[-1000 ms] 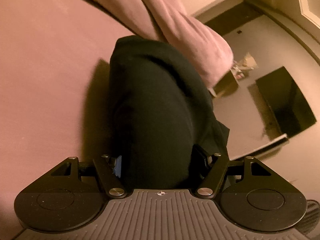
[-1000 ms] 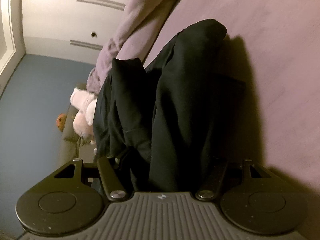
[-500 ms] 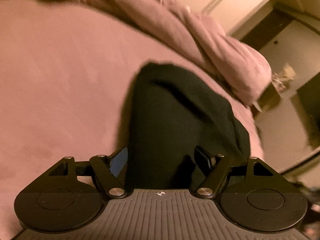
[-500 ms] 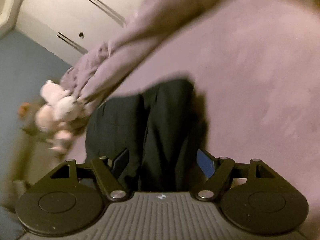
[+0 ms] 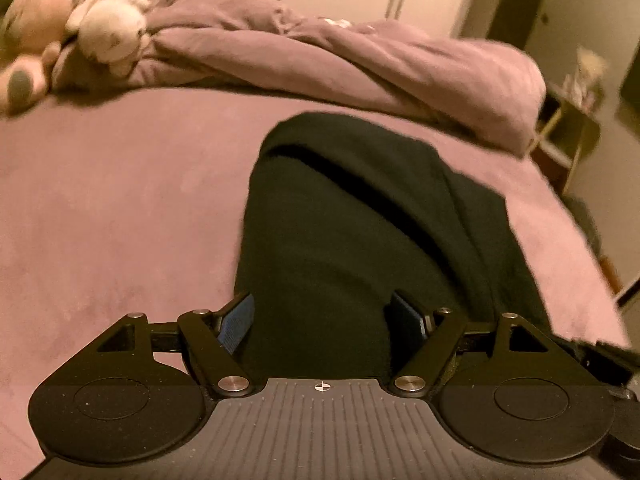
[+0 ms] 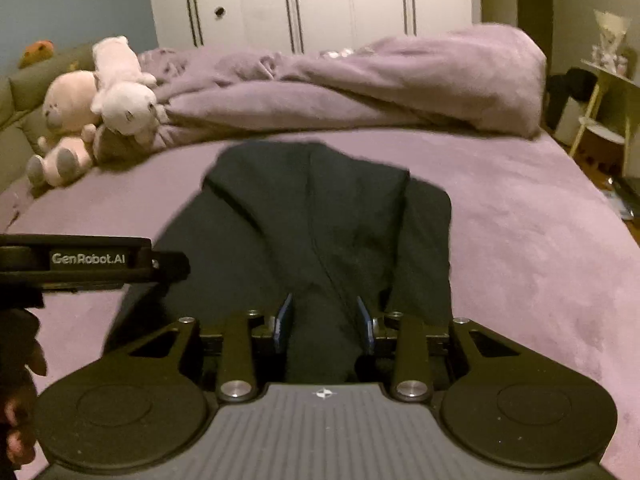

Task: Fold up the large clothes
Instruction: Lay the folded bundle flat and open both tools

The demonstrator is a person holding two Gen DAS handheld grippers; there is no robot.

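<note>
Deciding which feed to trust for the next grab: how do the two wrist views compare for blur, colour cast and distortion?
Left wrist: warm orange cast, motion smear on the stuffed toys and duvet, black garment nearly featureless. Right wrist: cooler and sharper, the garment's folds readable, only mild blur at its far edge. Both: fisheye bows the bed and darkens the corners.

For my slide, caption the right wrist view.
Black garment spread on a purple bed, plush toys behind.

mauve bed (image 6: pixel 520 240), black garment (image 6: pixel 320 220), duvet (image 6: pixel 360 88), 2 plush toys (image 6: pixel 120 96)
</note>
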